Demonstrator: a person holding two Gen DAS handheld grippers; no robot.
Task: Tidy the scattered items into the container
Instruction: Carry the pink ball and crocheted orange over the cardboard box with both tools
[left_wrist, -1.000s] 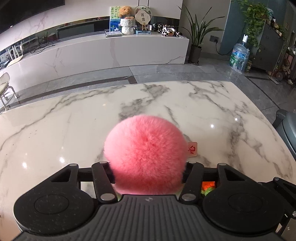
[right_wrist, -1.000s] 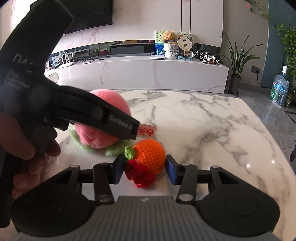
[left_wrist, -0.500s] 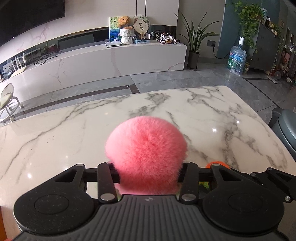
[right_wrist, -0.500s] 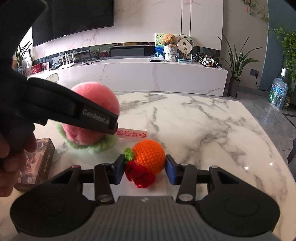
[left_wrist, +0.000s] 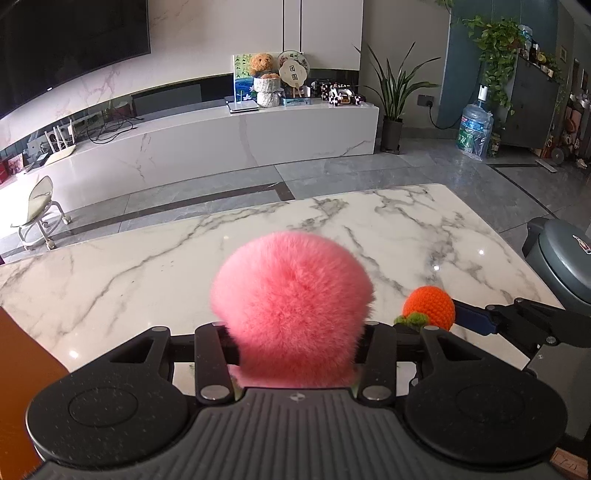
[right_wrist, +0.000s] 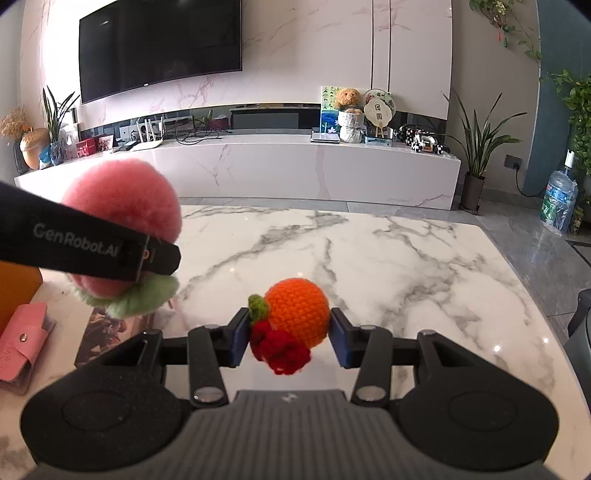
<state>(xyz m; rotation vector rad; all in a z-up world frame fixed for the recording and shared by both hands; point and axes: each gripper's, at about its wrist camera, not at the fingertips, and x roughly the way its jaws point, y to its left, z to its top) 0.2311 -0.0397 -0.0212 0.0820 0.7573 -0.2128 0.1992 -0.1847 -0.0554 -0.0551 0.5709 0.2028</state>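
My left gripper is shut on a fluffy pink peach plush and holds it above the marble table. The right wrist view shows the plush with its green leaf base, raised at the left. My right gripper is shut on a crocheted orange with a green leaf and a red crocheted piece hanging from it, held above the table. The orange also shows to the right in the left wrist view. An orange container edge shows at far left.
A pink card wallet and a printed box lie on the table at left. A grey bin stands off the table's right side. A TV console and plants are beyond the table's far edge.
Both grippers have lifted their items higher off the table. The peach plush has moved up and left, and the orange container edge and pink wallet have come into view.
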